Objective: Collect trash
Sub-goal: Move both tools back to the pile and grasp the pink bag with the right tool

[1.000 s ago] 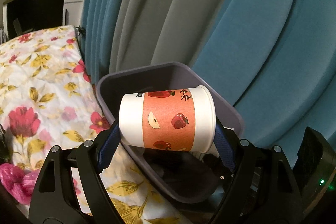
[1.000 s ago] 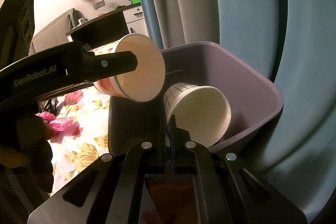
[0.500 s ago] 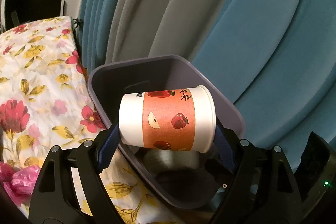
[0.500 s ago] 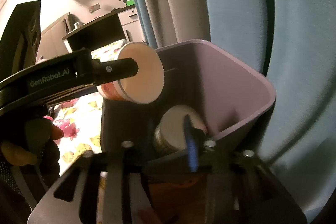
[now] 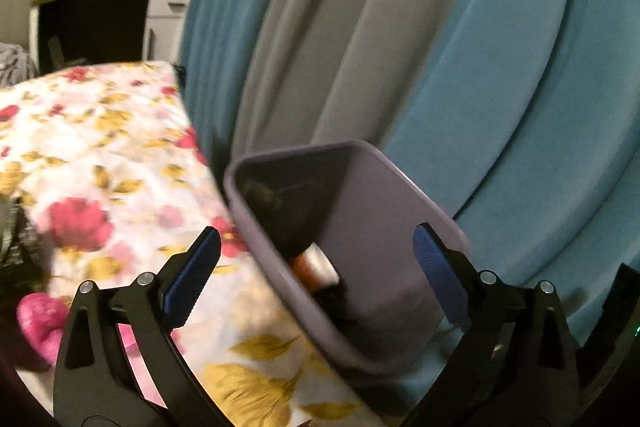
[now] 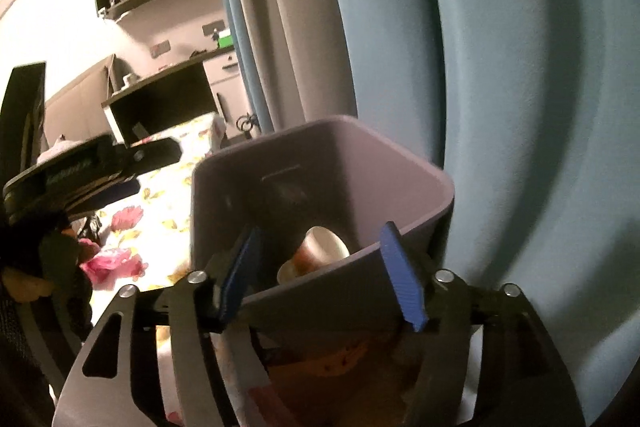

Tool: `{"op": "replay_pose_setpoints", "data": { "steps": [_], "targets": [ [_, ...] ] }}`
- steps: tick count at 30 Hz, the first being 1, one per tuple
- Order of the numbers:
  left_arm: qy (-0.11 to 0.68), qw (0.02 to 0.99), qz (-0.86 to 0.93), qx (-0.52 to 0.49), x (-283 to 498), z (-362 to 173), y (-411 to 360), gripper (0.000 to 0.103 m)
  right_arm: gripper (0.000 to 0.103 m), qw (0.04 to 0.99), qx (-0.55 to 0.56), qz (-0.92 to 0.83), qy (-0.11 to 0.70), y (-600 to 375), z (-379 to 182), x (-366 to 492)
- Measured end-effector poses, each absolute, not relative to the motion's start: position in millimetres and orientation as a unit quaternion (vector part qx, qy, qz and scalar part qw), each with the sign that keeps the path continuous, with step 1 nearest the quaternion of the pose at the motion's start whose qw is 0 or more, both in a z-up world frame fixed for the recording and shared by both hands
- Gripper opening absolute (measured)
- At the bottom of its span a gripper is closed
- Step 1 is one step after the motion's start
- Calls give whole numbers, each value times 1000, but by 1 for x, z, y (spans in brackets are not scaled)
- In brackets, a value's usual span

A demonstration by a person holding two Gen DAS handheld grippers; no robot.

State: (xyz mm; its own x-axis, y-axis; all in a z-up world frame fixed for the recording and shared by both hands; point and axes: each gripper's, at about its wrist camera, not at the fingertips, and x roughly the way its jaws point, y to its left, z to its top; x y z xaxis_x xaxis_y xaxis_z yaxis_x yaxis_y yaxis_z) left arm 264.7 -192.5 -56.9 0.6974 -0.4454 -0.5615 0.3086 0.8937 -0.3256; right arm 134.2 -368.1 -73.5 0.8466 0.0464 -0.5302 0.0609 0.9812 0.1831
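Observation:
A purple-grey trash bin [image 5: 380, 207] stands beside the cloth-covered surface, against the curtain. My left gripper [image 5: 316, 239] hovers over the bin's near rim, its jaws opening with nothing between the blue pads. The apple-printed paper cup [image 5: 304, 265] lies down inside the bin. In the right wrist view the same bin [image 6: 440, 187] holds the apple cup [image 6: 320, 251] on top of a white cup [image 6: 288, 273]. My right gripper [image 6: 320, 235] is just in front of the bin's near wall, jaws opening, with nothing in them. A finger [image 6: 156, 153] of the left gripper shows at the left.
A floral cloth [image 5: 100, 167] covers the surface left of the bin. A crumpled pink item [image 5: 38, 315] lies on it near the left gripper. Teal and grey curtains [image 5: 480, 67] hang close behind the bin. A dark desk [image 5: 92, 23] stands far back. A gloved hand [image 6: 40, 259] holds the left gripper.
The left gripper let go of the apple cup, which dropped into the bin. The right gripper opened and released the white cup into the bin. Both grippers drew back a little.

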Motion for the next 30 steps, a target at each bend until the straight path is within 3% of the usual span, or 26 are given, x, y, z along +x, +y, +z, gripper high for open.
{"op": "replay_pose_setpoints", "data": {
  "steps": [4,9,20,30],
  "targets": [
    [311,931,-166,-94,236,-47,-166,97,78,961,100,-5,259,-357,-65,124],
    [298,945,-109,-85,202,-42,-121,97,81,965,89,20,245,-325,-56,116],
    [265,961,29,-70,123,-43,-2,97,85,969,29,93,225,-229,-48,106],
    [248,957,112,-101,75,-46,88,97,85,953,-5,137,270,-145,-71,124]
  ]
}}
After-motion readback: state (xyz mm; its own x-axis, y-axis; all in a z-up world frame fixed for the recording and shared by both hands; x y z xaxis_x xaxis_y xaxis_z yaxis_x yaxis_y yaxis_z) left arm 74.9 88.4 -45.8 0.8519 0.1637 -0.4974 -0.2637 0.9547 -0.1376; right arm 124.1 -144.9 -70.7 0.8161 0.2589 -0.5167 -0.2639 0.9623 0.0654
